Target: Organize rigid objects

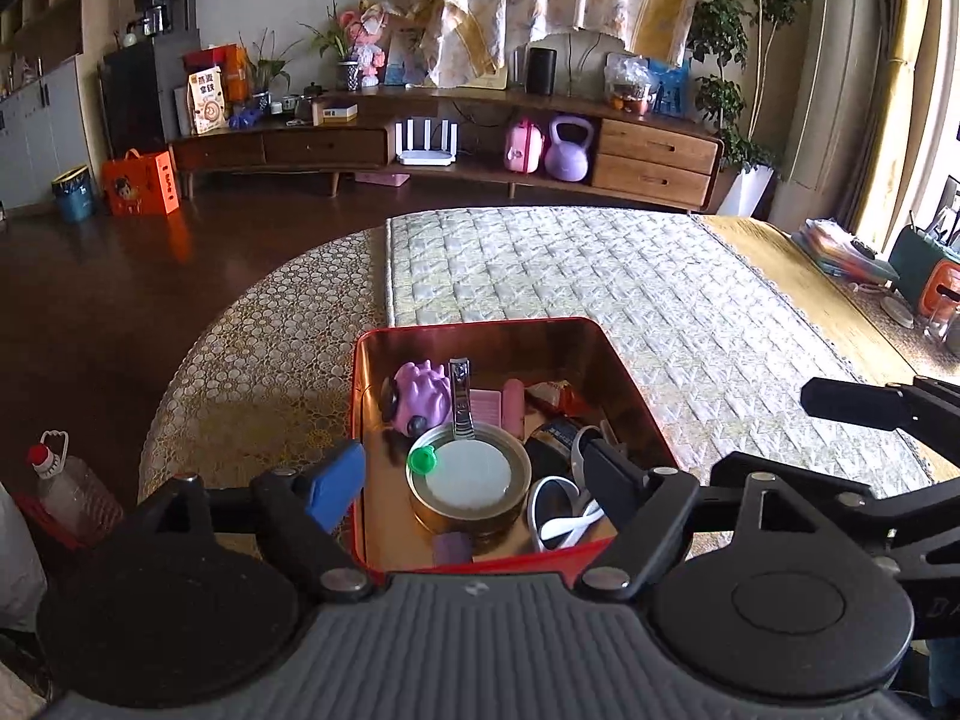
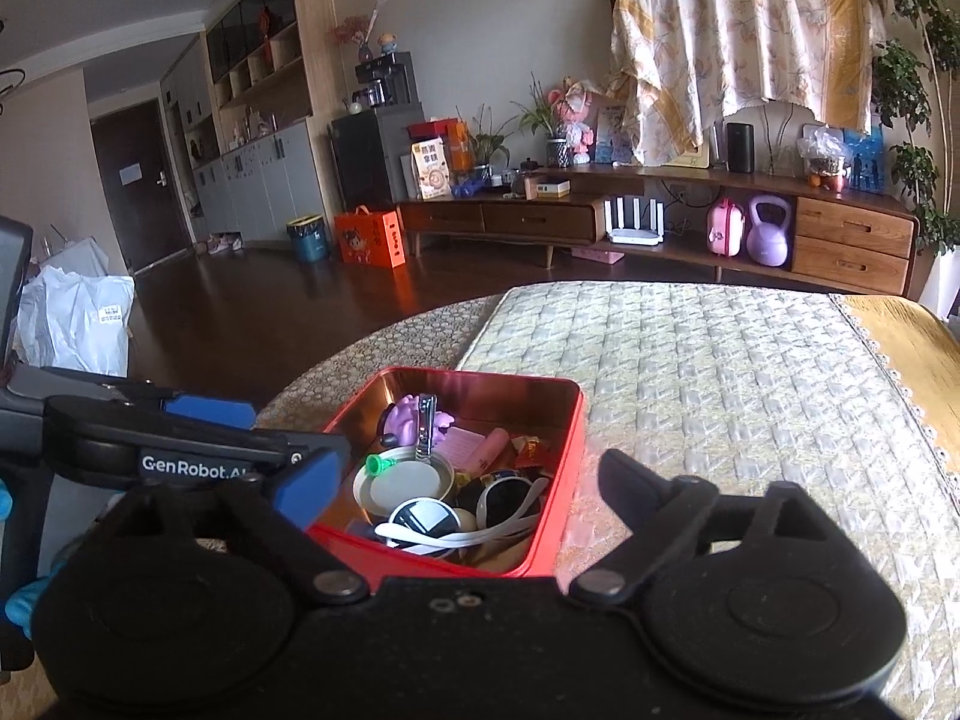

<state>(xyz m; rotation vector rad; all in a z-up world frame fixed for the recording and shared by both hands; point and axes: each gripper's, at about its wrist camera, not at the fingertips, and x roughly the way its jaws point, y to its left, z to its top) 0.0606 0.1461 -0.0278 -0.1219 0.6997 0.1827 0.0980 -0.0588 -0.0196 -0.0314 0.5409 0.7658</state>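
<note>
Red tin (image 1: 630,384) is sitting on the table (image 1: 690,300), holding nail clipper (image 1: 461,399), purple toy (image 1: 420,396) and round can (image 1: 468,480). Left gripper (image 1: 474,483) and right gripper (image 2: 465,489) are hovering over it, fingers spread wide, gripping nothing.

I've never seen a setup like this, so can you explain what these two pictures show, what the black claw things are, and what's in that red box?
There is no robot here: a person holds a two-finger gripper in each hand, and each gripper carries a wide-angle camera looking out along its fingers. One picture comes from the left gripper, the other from the right gripper. Both are open and hold nothing. Between them, on a quilted table, sits a red tin full of small things: a purple toy, nail clippers, a round can with a green cap on it, and sunglasses.
</note>
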